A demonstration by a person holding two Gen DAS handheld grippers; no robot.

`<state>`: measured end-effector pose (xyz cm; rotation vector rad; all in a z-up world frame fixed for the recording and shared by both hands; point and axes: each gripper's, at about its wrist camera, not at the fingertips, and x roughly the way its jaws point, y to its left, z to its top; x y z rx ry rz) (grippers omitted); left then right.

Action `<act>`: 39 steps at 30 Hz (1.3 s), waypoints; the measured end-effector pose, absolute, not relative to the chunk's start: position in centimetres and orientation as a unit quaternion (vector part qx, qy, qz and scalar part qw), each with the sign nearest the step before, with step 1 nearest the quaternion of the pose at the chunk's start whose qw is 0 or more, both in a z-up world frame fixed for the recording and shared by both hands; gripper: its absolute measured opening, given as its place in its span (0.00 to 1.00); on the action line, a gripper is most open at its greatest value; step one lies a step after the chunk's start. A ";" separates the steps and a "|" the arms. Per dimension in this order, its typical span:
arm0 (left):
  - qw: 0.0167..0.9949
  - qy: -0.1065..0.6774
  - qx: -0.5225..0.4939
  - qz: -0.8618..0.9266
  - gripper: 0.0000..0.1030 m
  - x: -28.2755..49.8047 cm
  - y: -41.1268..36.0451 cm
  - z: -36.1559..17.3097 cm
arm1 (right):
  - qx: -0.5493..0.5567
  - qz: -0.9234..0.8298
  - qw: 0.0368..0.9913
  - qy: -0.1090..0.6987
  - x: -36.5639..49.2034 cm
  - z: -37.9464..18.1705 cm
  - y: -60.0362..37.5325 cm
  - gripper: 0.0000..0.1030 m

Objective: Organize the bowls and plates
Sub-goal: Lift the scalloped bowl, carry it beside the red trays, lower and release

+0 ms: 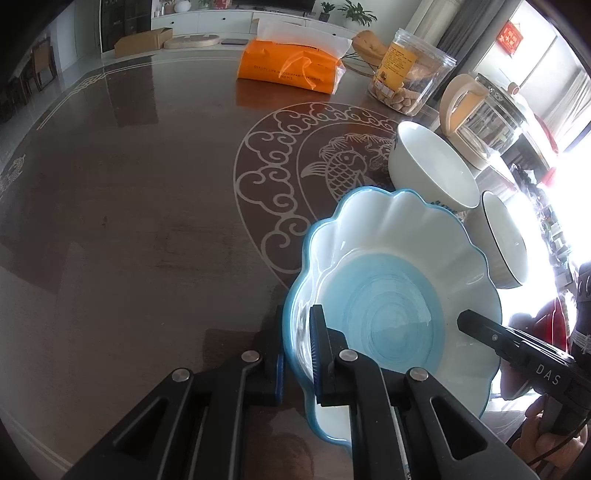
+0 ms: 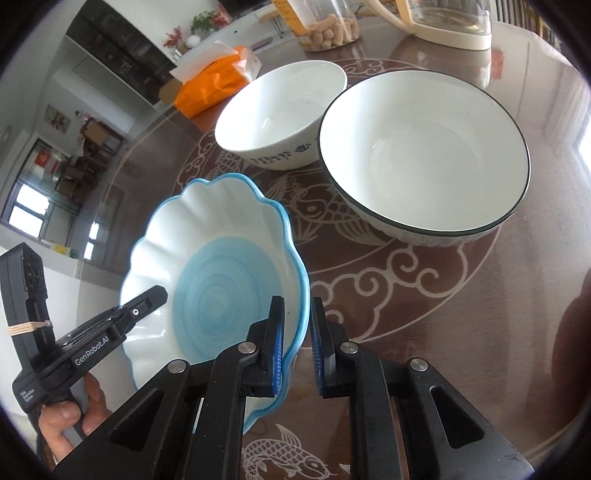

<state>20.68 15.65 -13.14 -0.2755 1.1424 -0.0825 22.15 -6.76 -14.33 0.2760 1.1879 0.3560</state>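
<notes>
A scalloped blue-and-white plate (image 1: 388, 288) (image 2: 221, 266) is held tilted above the brown table. My left gripper (image 1: 297, 354) is shut on its left rim; it also shows in the right wrist view (image 2: 147, 299). My right gripper (image 2: 297, 347) straddles the plate's right rim, its jaws a little apart around it; it also shows in the left wrist view (image 1: 469, 321). A white bowl with blue writing (image 1: 432, 166) (image 2: 280, 114) and a larger dark-rimmed white bowl (image 1: 504, 240) (image 2: 424, 155) stand on the table beyond the plate.
An orange tissue pack (image 1: 291, 64) (image 2: 214, 85), a clear jar of snacks (image 1: 410, 77) (image 2: 325, 26) and a glass kettle with cream handle (image 1: 480, 118) (image 2: 447, 22) stand at the table's far side. The table (image 1: 147, 221) has a carved fish medallion.
</notes>
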 end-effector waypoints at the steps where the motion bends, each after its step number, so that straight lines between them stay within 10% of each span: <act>1: 0.831 0.539 -0.130 -0.040 0.10 20.4 15.6 -13.0 | 0.122 0.165 0.809 0.552 22.0 -14.2 -6.6 0.13; 31: 0.832 0.531 -0.086 -0.132 0.12 14.5 -0.4 -12.9 | 0.171 0.057 0.836 0.519 11.6 -13.7 -21.7 0.14; 33: 0.838 0.525 -0.083 -0.125 0.19 14.4 -0.4 -12.9 | 0.166 0.063 0.842 0.509 11.5 -13.6 -21.7 0.19; 37: 0.857 0.498 -0.091 -0.094 0.69 13.6 0.8 -12.0 | 0.153 0.056 0.866 0.473 10.2 -12.5 -21.8 0.61; 39: 0.872 0.474 -0.095 -0.070 0.76 12.8 1.9 -11.1 | 0.135 0.050 0.879 0.454 9.4 -11.7 -21.6 0.61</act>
